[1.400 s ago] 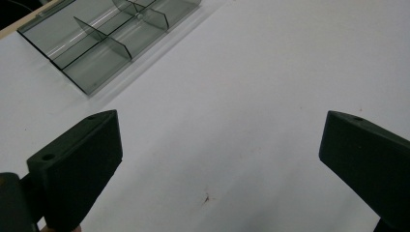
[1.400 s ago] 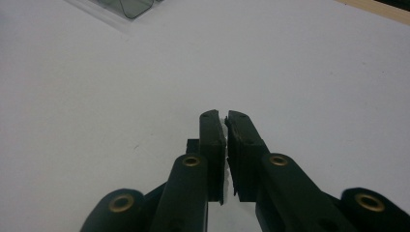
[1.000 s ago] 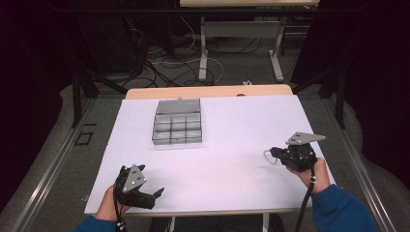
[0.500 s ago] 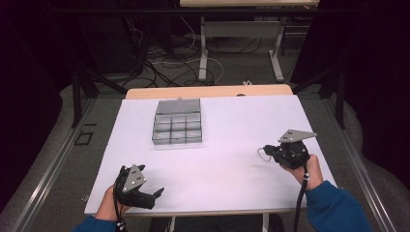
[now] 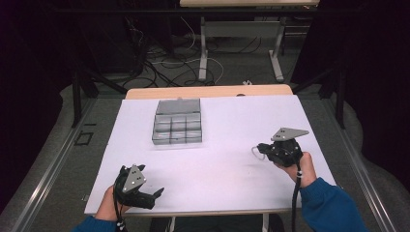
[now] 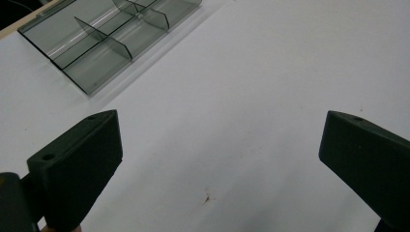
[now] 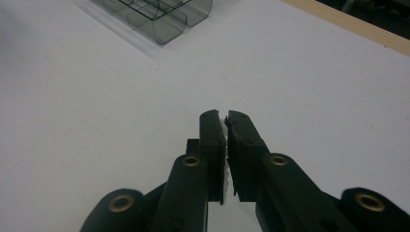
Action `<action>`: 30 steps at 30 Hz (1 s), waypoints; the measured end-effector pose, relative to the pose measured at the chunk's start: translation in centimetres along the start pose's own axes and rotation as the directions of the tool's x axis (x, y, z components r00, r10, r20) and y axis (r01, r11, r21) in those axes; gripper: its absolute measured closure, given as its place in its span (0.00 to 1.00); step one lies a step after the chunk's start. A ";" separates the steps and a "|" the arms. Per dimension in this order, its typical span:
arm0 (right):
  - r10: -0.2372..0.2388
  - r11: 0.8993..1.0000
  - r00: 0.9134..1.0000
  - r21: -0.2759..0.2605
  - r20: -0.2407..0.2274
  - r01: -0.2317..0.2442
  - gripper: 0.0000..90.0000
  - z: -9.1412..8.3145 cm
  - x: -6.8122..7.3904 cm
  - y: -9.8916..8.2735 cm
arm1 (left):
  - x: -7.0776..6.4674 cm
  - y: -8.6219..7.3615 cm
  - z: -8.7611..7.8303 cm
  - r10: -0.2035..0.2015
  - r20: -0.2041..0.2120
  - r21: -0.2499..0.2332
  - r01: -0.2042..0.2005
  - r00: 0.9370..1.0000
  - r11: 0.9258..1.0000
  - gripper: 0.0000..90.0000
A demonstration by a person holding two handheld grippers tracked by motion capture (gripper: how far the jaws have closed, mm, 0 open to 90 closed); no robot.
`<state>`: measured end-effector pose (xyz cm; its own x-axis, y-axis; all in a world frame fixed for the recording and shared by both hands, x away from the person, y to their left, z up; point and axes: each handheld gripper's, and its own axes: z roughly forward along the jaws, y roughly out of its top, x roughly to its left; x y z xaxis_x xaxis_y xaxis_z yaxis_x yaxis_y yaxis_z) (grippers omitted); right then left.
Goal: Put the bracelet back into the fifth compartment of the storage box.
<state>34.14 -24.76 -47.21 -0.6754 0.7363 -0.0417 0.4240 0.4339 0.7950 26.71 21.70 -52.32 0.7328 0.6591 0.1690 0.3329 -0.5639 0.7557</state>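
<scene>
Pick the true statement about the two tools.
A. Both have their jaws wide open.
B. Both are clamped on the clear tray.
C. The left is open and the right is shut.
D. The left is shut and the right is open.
C: the left tool has its jaws far apart over bare white table, while the right tool has its jaws pressed together, away from the tray.

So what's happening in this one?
A person sits at a white table with a gripper in each hand. The right gripper is shut and holds a small white loop of something thin; I can't tell what it is. It hovers over the table's right side, pointing toward a clear divided box at the far side. The left gripper is open with nothing between its jaws, low near the front edge. The box's compartments look empty.
</scene>
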 end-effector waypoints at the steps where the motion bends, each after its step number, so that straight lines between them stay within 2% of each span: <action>1: -0.006 1.000 1.000 -0.002 0.004 0.006 0.95 0.1 0.1 0.1 | 0.0 0.0 0.0 -0.002 -0.001 -0.001 0.002 1.000 1.000 0.01; 11: -0.037 0.999 0.999 -0.006 -0.011 0.037 0.95 1.1 0.8 1.0 | 0.0 0.0 0.0 -0.005 0.000 -0.001 0.005 1.000 1.000 0.01; 30: -0.067 0.998 0.997 -0.014 -0.047 0.067 0.95 2.8 2.3 2.7 | 0.1 -0.1 0.0 -0.007 0.000 -0.001 0.007 1.000 1.000 0.01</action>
<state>35.40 -20.50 -46.86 -0.7301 0.6801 -0.0662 0.3694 0.4744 0.7990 26.75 21.78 -52.38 0.7304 0.6630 0.1639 0.3373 -0.5589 0.7576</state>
